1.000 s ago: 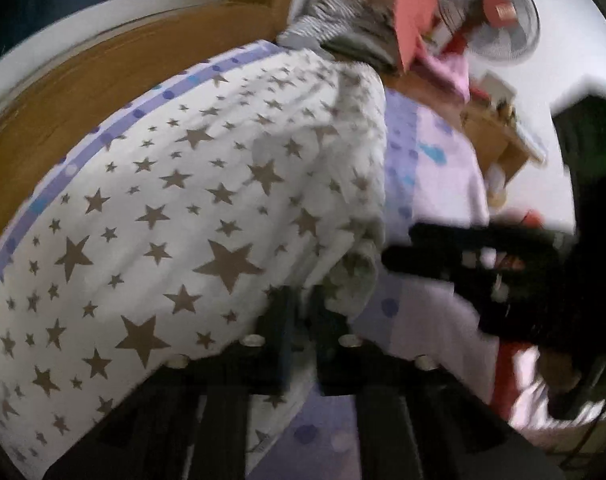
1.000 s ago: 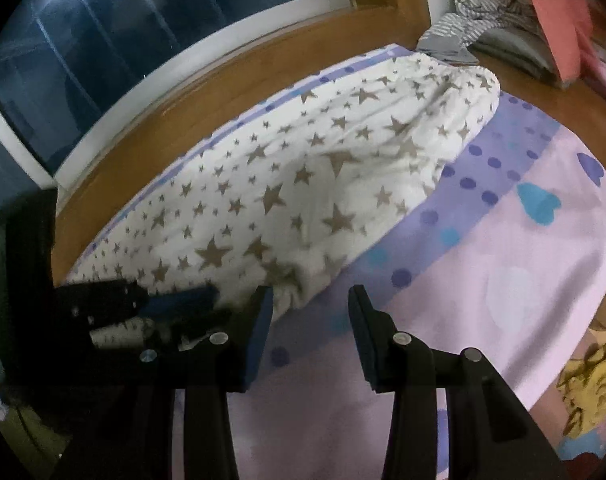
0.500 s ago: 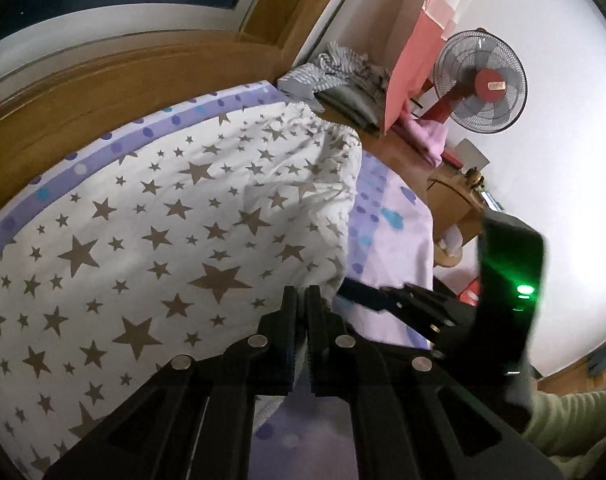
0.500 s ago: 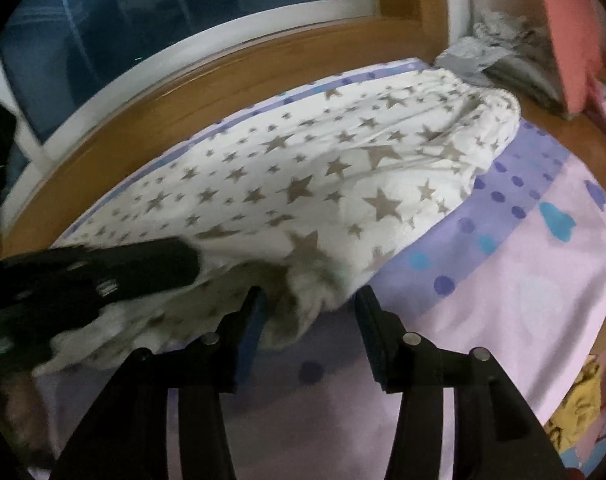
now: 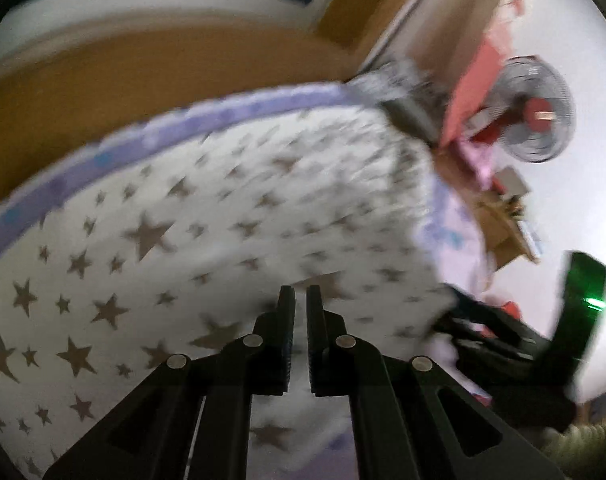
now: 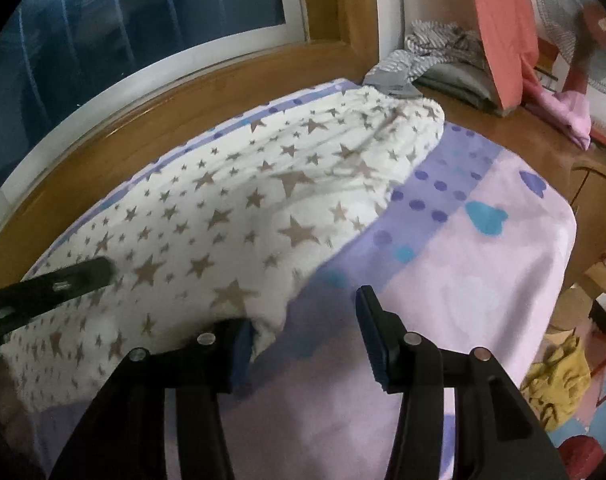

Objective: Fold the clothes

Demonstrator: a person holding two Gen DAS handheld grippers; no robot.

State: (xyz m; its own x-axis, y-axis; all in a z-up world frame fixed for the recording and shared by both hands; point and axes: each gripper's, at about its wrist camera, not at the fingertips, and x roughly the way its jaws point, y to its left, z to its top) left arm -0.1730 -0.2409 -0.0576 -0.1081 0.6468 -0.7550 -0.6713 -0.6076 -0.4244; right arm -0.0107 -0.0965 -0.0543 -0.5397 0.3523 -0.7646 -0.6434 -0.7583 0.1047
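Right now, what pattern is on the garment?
Cream garment with brown stars, clearest in the right wrist view.

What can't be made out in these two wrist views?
- Left wrist view: motion blur smears the star-print garment; whether the left gripper pinches cloth is unclear.
- Right wrist view: the garment's near-left end is cut off by the frame edge and the left gripper.
- Striped clothes pile: too bunched to tell the items apart.

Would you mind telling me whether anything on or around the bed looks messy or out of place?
Mostly tidy. The star-print garment lies on the bedsheet with its near corner bunched. A crumpled yellow cloth sits on the floor beside the bed, and loose striped clothes are heaped by the wall.
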